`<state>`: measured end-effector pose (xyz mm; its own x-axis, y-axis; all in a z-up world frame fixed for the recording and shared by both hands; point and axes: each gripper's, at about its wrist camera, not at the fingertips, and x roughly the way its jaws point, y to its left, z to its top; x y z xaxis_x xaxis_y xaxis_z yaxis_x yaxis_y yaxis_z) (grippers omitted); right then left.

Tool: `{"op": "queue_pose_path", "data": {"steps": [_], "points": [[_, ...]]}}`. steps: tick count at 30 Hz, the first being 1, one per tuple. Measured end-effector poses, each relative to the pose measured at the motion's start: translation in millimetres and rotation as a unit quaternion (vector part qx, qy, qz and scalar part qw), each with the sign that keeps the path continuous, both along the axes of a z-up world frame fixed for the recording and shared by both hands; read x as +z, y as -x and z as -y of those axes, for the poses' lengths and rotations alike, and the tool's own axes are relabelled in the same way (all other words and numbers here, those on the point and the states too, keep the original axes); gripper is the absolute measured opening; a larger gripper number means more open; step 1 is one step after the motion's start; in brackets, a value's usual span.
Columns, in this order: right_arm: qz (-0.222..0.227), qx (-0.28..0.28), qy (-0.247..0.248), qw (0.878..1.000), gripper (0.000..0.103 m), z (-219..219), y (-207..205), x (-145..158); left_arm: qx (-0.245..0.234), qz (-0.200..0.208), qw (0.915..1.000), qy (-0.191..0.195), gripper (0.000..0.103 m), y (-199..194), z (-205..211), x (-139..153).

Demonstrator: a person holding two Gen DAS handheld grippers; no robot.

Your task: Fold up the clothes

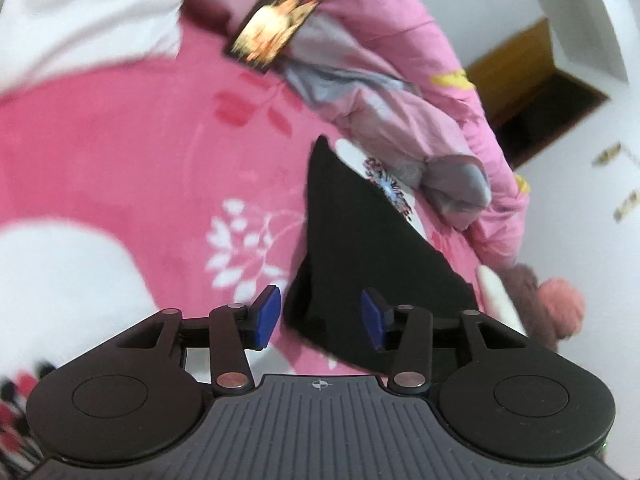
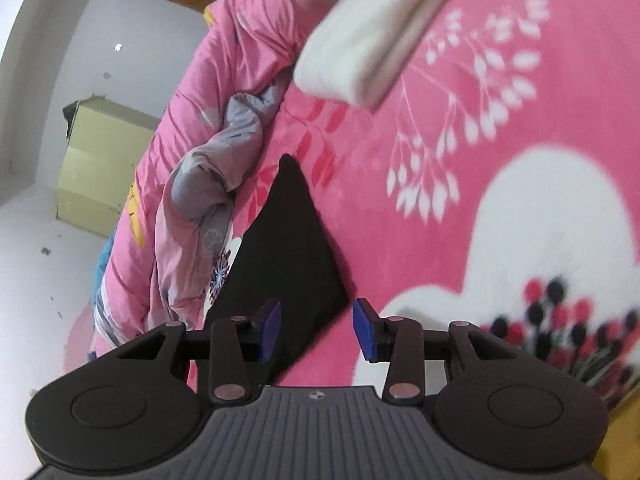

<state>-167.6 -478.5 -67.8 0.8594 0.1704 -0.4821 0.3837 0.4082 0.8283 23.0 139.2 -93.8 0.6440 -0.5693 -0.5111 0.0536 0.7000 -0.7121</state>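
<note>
No writing is legible anywhere. One black folded garment lies on the pink floral blanket beside the bunched quilt along its edge. The left gripper and right gripper both hover with jaws parted, holding nothing.

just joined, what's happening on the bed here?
A person is folding clothes with two handheld grippers on a pink floral blanket. A black garment lies flat in a folded, pointed shape beside a bunched pink-and-grey quilt. The left gripper and right gripper are both open with nothing between the pads, so the garment is not held. A folded white item lies farther along the blanket.
</note>
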Motion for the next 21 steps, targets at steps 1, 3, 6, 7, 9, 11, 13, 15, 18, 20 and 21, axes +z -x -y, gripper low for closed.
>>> {"op": "queue_pose_path", "data": {"steps": [1,3,6,7,9,11,13,15,18,20,21], "points": [[-0.001,-0.001,-0.006,1.0,0.04,-3,-4,-3,0.004,-0.001,1.0,0.003,0.043,-1,2,-3],[-0.002,-0.004,-0.003,1.0,0.039,-8,-12,-6,0.008,0.007,0.9999,0.01,0.042,-3,6,-8],[-0.004,-0.017,0.005,1.0,0.036,-11,-24,-9,0.016,0.014,0.9996,0.02,0.035,-6,8,-15],[-0.005,-0.026,0.005,1.0,0.036,-12,-26,-11,0.02,0.015,0.9995,0.019,0.031,-6,9,-17],[-0.007,-0.042,0.002,0.999,0.035,-11,-29,-17,0.028,0.016,0.9993,0.016,0.019,-7,10,-21],[-0.008,-0.049,0.004,0.999,0.027,-12,-30,-23,0.034,0.016,0.9992,0.012,0.013,-8,10,-25],[-0.006,-0.055,0.0,0.998,0.017,-13,-30,-30,0.038,0.017,0.9991,0.01,0.008,-8,10,-28],[-0.001,-0.053,-0.005,0.999,0.005,-13,-30,-34,0.037,0.023,0.9991,0.006,0.005,-8,11,-28],[0.015,-0.051,0.007,0.999,0.003,-14,-28,-29,0.034,0.031,0.9989,0.002,0.002,-7,12,-28],[0.028,-0.055,0.01,0.998,0.003,-11,-23,-25,0.035,0.032,0.9989,0.004,0.002,-7,12,-29],[0.027,-0.06,0.011,0.998,0.003,-8,-21,-25,0.037,0.03,0.9988,0.006,0.002,-7,11,-30]]}}
